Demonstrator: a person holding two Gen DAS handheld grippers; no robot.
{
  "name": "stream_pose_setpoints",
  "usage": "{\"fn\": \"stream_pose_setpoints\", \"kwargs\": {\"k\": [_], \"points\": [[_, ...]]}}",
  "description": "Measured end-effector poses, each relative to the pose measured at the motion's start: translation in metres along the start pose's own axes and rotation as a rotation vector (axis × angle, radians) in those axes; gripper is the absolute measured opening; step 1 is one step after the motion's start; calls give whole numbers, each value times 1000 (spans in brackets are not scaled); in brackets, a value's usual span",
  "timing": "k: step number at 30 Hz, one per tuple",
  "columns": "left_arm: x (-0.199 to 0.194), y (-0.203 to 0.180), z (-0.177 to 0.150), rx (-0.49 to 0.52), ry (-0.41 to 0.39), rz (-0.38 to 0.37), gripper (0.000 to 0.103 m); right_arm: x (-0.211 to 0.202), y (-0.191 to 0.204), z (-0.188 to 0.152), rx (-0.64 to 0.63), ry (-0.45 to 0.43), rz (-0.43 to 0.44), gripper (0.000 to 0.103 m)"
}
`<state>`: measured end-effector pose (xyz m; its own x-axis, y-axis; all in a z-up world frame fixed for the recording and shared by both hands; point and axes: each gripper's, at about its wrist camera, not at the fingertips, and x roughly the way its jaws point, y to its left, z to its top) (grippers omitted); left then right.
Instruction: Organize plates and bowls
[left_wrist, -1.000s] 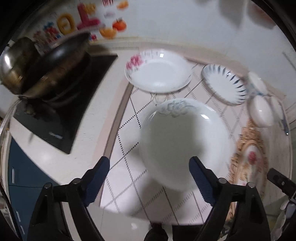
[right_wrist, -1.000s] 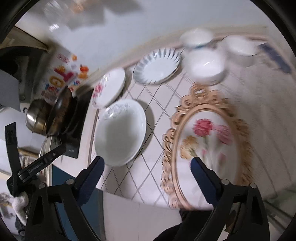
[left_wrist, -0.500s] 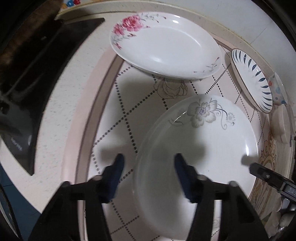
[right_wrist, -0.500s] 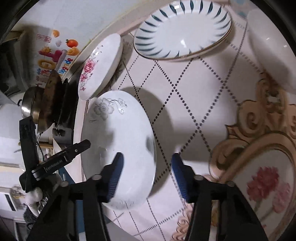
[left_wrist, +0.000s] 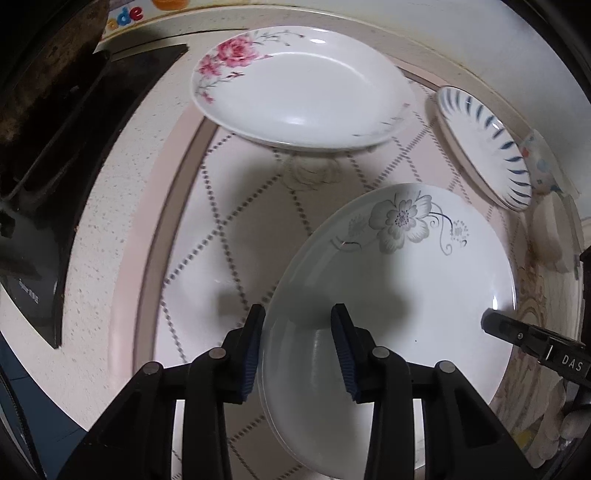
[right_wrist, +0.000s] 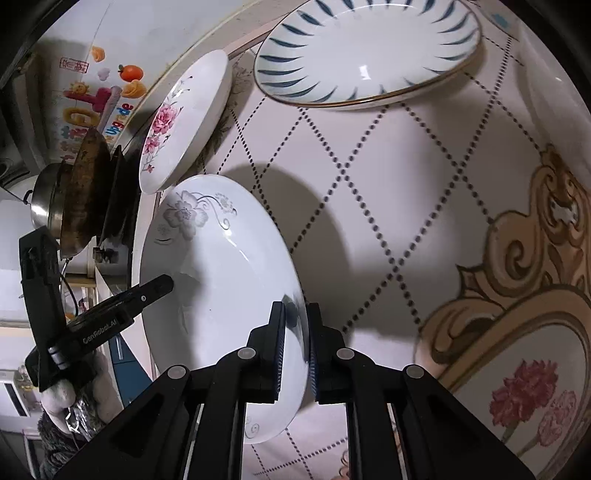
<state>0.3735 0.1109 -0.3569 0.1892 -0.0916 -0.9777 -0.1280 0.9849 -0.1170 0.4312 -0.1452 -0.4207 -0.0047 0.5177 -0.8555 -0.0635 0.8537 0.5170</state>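
Slip risk: both my hand-held grippers, left (left_wrist: 297, 334) and right (right_wrist: 295, 334), pinch the grey-flower plate (right_wrist: 221, 266) (glossy rim), uneven lifting could drop it.

My left wrist camera looks steeply down along its fingers, close over the near left rim of the white grey-flowered plate (left_wrist: 402, 288), facing the far wall. My right wrist camera sits equally close at that plate's (right_wrist: 221, 288) right rim, angled leftward, I think. Both views share this plate, the white pink-rose plate (left_wrist: 299, 85) (right_wrist: 184, 122) and the blue-striped white plate (left_wrist: 484, 144) (right_wrist: 369, 51) beyond it.
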Motion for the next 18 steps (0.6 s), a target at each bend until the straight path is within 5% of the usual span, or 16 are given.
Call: {"fn": "stream_pose_setpoints", "kwargs": {"k": [18], "points": [[-6, -114, -41, 168, 42, -114, 34, -107, -99, -69, 110, -49, -66, 13]]}}
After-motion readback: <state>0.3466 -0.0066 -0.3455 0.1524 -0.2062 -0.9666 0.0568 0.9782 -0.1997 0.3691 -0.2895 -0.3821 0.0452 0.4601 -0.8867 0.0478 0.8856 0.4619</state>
